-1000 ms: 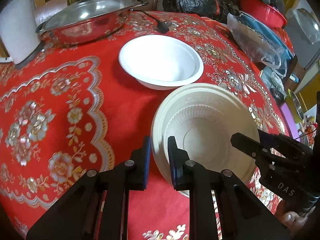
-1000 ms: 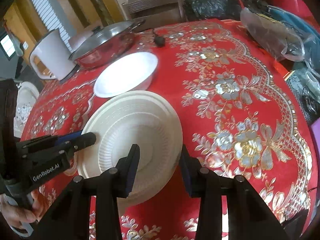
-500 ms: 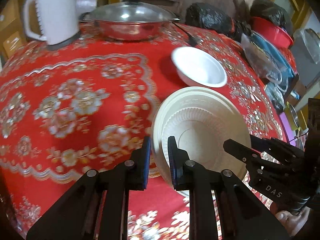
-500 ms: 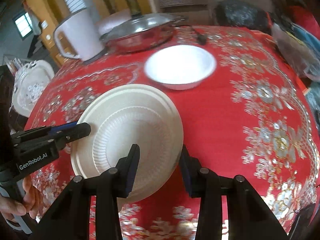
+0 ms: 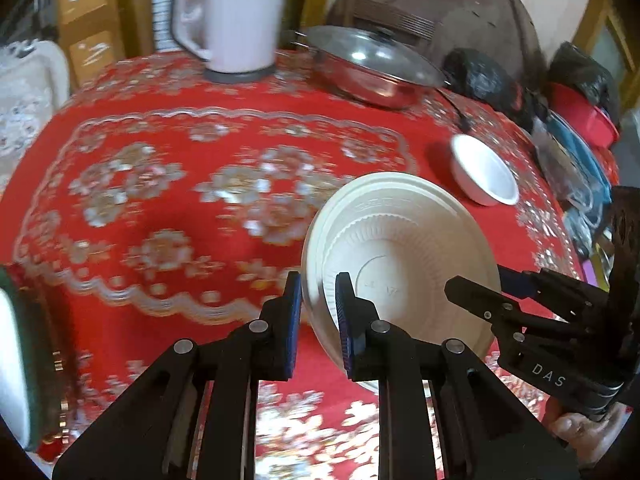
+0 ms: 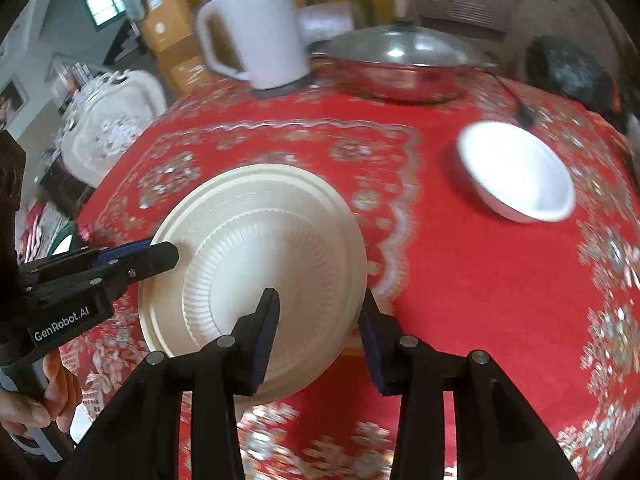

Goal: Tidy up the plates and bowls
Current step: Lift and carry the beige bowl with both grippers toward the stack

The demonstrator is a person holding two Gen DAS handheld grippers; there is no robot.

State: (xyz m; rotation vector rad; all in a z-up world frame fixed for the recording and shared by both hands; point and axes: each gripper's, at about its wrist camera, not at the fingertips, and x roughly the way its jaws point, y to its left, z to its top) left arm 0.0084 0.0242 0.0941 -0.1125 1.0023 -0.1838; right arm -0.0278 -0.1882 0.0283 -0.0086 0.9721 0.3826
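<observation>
I hold the cream plate (image 5: pixel 404 256) in both claws, clear of the red tablecloth (image 5: pixel 160 208). My left gripper (image 5: pixel 318 312) is closed narrow on the rim at the plate's 7 o'clock, one finger each side. My right gripper (image 6: pixel 316 330) straddles the rim at the plate's 5 o'clock; its fingers stand wider, and I cannot tell whether both pads bear on the plate. Judgement: the plate looks thin and ribbed, so it may flex; I should keep both grips level and move them together, neither twisting nor pulling apart. The white bowl (image 6: pixel 520 172) sits on the cloth at 1 o'clock in the right view, well apart. Beyond, at 12 o'clock, stand the lidded steel pan (image 6: pixel 404 64) and the white kettle (image 6: pixel 256 28). Both views are blurred.
</observation>
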